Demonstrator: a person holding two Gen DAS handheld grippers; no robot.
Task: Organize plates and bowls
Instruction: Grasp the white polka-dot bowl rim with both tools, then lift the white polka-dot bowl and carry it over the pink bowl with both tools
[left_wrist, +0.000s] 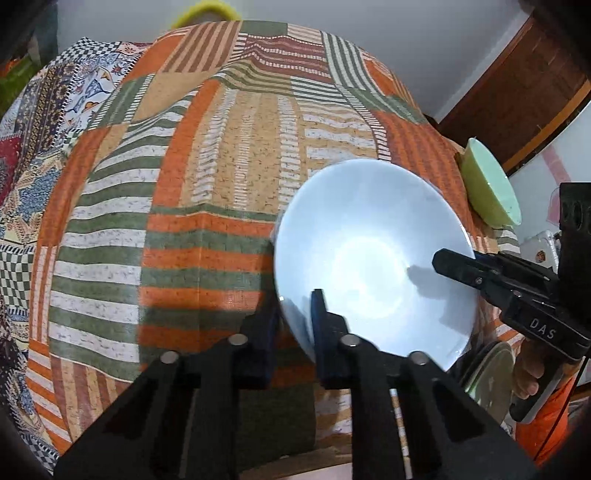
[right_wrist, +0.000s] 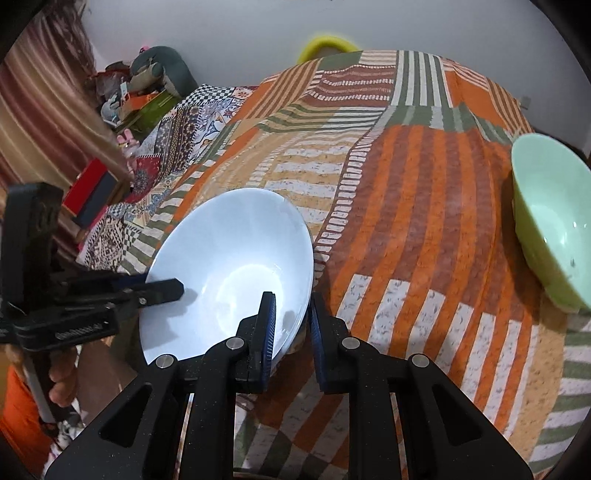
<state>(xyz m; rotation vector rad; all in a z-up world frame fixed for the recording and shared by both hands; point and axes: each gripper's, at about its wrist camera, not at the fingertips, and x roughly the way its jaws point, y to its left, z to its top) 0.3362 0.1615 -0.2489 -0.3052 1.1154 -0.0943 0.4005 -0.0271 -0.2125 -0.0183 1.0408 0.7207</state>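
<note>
Left tongs (left_wrist: 295, 325) and right tongs (right_wrist: 291, 325) clamp opposite rims of the white bowl (left_wrist: 373, 254).
The bowl hangs between them above the patchwork bed (left_wrist: 221, 184); the green bowl (right_wrist: 554, 218) sits beyond the right tongs, nearer them.

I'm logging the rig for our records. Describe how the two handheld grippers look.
Both are matte black plastic. The left gripper and right gripper each have ribbed blue pads, silver pivot pins and triangular cut-outs. The right one's side carries white lettering, and a thin black cable trails below it.

pale blue bowl (right_wrist: 229, 266), green bowl (right_wrist: 554, 221) (striped patchwork cloth (right_wrist: 406, 206))
</note>
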